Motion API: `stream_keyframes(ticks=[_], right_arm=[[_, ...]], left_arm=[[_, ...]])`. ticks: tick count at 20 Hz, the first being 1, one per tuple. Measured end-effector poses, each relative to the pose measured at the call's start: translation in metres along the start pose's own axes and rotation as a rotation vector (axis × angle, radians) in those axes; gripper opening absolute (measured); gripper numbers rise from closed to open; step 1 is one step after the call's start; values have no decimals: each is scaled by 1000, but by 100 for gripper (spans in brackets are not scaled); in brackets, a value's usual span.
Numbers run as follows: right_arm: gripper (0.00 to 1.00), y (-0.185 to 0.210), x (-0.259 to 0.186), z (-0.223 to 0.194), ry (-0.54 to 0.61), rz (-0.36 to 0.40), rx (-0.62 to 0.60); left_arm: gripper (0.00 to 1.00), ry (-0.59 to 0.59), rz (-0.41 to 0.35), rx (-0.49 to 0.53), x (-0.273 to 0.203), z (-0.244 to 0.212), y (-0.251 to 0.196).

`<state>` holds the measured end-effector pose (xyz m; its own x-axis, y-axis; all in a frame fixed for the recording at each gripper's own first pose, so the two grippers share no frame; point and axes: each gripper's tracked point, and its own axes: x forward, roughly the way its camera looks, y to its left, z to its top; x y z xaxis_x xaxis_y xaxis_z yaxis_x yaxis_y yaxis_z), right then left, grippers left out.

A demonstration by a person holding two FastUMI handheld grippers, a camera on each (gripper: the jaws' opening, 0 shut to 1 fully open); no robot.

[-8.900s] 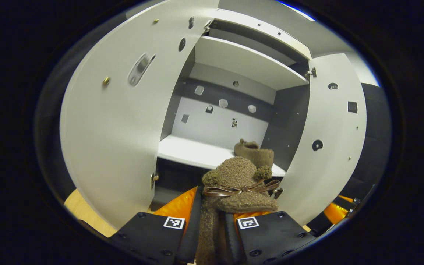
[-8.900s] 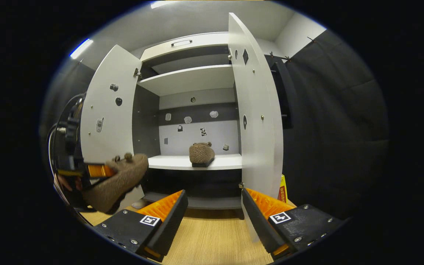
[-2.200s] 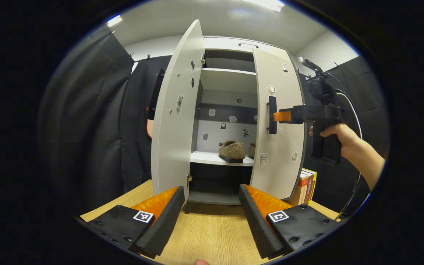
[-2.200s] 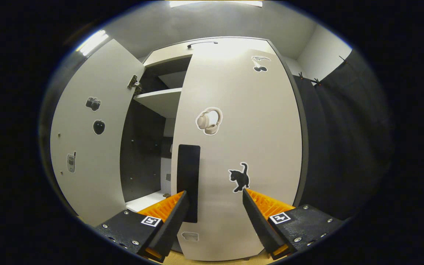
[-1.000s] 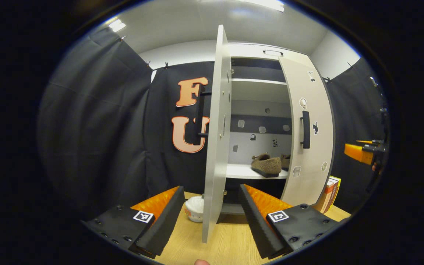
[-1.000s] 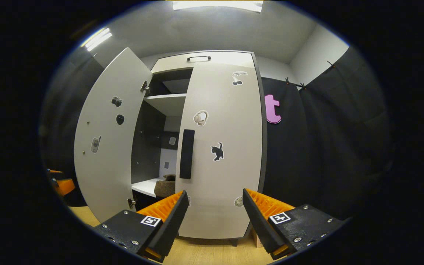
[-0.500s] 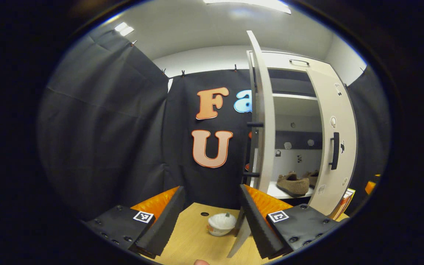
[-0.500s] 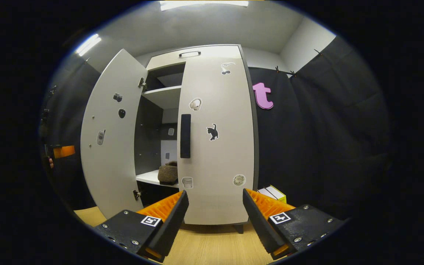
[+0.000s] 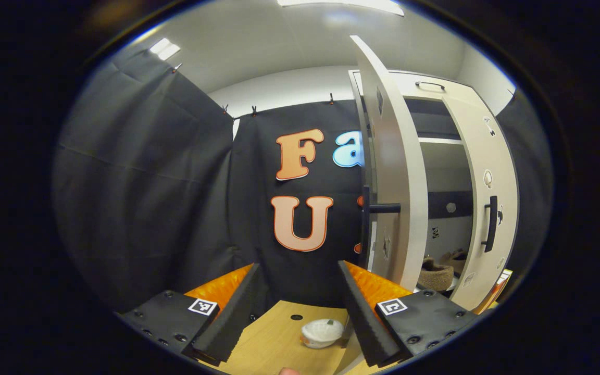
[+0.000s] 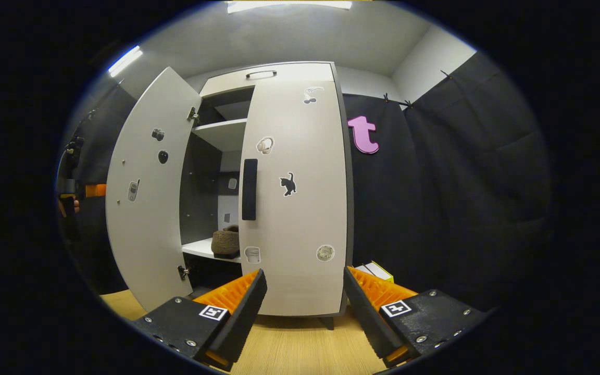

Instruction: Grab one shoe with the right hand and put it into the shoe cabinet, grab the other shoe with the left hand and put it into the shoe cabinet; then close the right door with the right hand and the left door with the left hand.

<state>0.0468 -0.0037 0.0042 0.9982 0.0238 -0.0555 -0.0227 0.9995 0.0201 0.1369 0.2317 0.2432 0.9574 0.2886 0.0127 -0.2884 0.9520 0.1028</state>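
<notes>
Your right door (image 10: 300,198) looks shut and the shoes (image 10: 225,242) sit on the cabinet (image 10: 271,73) shelf, so with both grippers (image 9: 296,307) (image 10: 304,312) gaping empty, you need the left one behind the left door (image 9: 394,172) to push it closed.

Left door (image 10: 144,198) stands wide open, with a free gap at frame centre-left between it and the shut right door (image 10: 295,198); a bowl (image 9: 322,332) sits lower centre by the left door's foot.
</notes>
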Motion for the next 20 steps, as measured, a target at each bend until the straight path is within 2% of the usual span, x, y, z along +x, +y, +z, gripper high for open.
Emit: stream_keyframes(ticks=[3, 6, 7, 8, 11, 12, 13, 15, 19, 20], right_arm=[[91, -1, 2, 2, 0, 0, 15], [91, -1, 4, 6, -3, 6, 29], [91, -2, 4, 7, -5, 5, 30], [91, -4, 4, 9, -6, 2, 28], [91, -9, 2, 11, -10, -8, 25], [91, -11, 3, 11, -7, -13, 23], [91, -13, 1, 12, -7, -19, 23], [91, -18, -2, 14, -13, -31, 30], [92, -30, -7, 17, -16, -66, 23], [92, -34, -9, 18, -16, -74, 22]], left_arm=[[92, -7, 1, 28, -5, 2, -10], [92, 0, -28, 9, -13, 3, -26], [96, 5, -45, 0, -15, 3, -34], [92, 6, -62, -4, -18, 4, -43], [92, 11, -124, -20, -24, 5, -72], [96, 9, -152, -25, -26, 6, -85], [92, 8, -179, -28, -26, 6, -99], [92, 0, -234, -16, -25, 7, -123], [96, 2, -282, 11, -20, 3, -167], [94, 6, -299, 5, -19, 2, -178]])
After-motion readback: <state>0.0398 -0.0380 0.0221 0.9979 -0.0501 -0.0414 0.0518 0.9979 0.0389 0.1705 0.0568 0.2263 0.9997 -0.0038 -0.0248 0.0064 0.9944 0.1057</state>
